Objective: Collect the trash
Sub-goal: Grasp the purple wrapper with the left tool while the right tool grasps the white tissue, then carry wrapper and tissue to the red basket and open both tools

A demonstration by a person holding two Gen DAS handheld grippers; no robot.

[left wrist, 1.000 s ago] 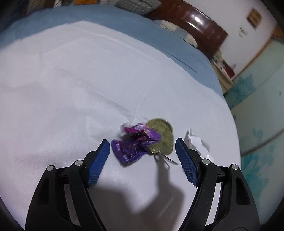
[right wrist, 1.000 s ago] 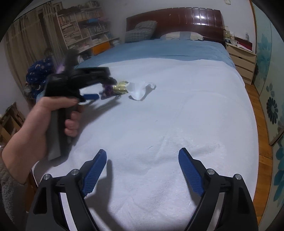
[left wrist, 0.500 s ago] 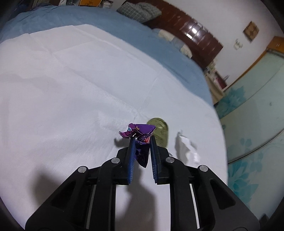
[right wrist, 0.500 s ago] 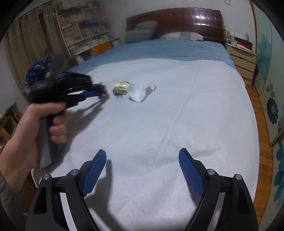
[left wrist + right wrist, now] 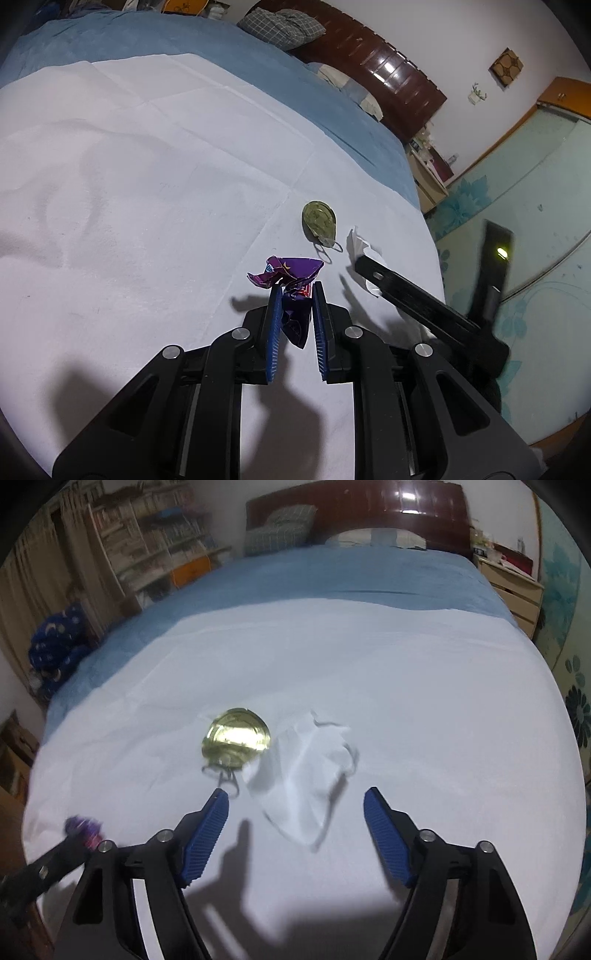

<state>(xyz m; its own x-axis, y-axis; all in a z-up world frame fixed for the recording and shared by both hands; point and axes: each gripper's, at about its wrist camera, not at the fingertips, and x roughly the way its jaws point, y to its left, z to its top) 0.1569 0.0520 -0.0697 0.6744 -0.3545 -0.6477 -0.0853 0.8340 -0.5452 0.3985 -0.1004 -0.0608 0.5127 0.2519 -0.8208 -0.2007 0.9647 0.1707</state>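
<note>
Tissue (image 5: 314, 771) pickup: right gripper (image 5: 295, 812) straddling it, jaws wide, closing, not touching.
Tissue's long axis runs diagonally; gold lid (image 5: 236, 738) touches tissue's left edge; left gripper (image 5: 295, 306) clamps purple wrapper (image 5: 291, 280).

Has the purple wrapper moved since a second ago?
Yes. The purple wrapper lay touching the gold can lid on the white sheet; now the left hand-held gripper pinches it, lifted clear and nearer the camera than the lid.
</note>
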